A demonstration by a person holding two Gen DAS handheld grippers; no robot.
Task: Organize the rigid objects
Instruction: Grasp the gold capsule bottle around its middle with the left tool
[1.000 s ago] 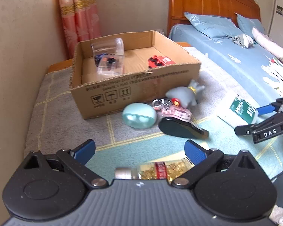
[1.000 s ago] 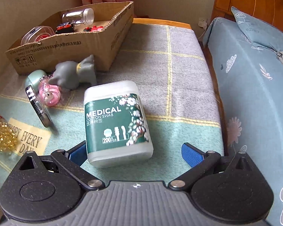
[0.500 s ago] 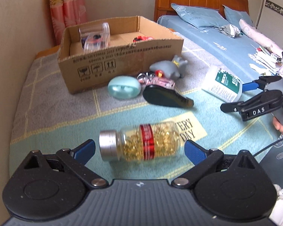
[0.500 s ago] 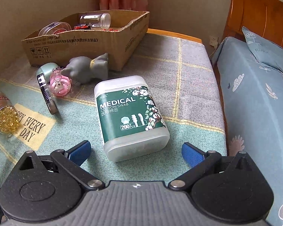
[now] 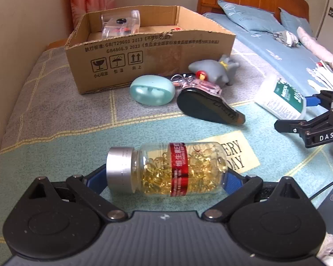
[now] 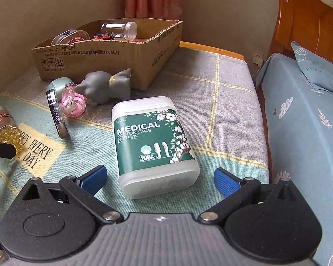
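You held the left tool (image 5: 165,177) spread around the capsule bottle (image 5: 166,169), right tool (image 6: 159,177) spread at the swab box (image 6: 153,144); closing and boxing (image 5: 148,51) likely followed.

Black hand-held gripper (image 6: 159,178) with blue fingertips (image 6: 95,177), silver screws, ribbed grey body.

Evenly lit by soft, diffuse daylight, with no harsh shadows. Faint contact shadows only under the capsule bottle (image 5: 173,168) and the cotton swab box (image 6: 154,146). Mild glare on the bottle's silver cap (also on its glass). Strong fisheye bending, dark vignette in the corners. Sharp at centre, slightly soft toward the edges.
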